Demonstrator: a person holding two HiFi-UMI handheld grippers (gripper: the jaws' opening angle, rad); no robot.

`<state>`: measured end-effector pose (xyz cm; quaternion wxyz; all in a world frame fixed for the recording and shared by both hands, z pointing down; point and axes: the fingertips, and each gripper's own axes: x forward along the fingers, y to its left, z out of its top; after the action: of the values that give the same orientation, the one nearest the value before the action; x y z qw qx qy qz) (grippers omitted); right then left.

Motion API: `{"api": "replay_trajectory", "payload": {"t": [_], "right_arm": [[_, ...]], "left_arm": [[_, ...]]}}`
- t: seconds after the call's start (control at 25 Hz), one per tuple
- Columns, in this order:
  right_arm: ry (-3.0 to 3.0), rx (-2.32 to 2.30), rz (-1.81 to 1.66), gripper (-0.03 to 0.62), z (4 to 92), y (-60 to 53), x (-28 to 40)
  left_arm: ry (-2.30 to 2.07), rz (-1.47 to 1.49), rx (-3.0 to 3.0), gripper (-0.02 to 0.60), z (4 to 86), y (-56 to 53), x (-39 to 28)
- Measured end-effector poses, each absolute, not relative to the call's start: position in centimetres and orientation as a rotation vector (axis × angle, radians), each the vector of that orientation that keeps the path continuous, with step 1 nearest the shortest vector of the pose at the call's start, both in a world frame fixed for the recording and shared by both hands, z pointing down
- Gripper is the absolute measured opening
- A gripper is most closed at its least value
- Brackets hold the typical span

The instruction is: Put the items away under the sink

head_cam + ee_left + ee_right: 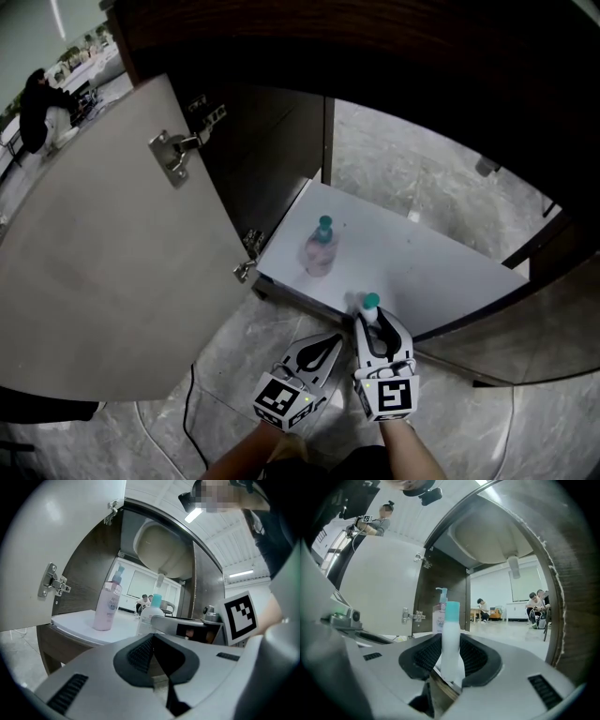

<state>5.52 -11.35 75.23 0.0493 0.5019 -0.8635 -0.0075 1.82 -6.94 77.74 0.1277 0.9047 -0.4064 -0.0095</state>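
White bottle [451,630], teal cap, is standing upright at the front edge of the white cabinet floor [441,267], lower centre, with the right gripper [378,328] clamping its body. Pink pump bottle [320,249] is standing further in, apart. Left gripper [330,343] is sitting closed, empty. Open door [103,272] is filling the left.

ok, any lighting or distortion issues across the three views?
Head view: cabinet top is near black, white shelf bright, door bowed by the lens. Left gripper view: strong fisheye, dark corners, ceiling lights blown out. Right gripper view: same fisheye, sink bowl warped; white bottle between the jaws is sharp.
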Motion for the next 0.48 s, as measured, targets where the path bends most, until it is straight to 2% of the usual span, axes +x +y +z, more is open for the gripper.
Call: {"api": "replay_trajectory", "payload": {"t": [0.48], "right_arm": [[-2.562, 1.554, -0.046, 0.124, 75.4, -13.8, 4.5]], "left_arm": [[-1.191, -0.033, 2.623, 0.007, 77.9, -6.7, 0.2]]}}
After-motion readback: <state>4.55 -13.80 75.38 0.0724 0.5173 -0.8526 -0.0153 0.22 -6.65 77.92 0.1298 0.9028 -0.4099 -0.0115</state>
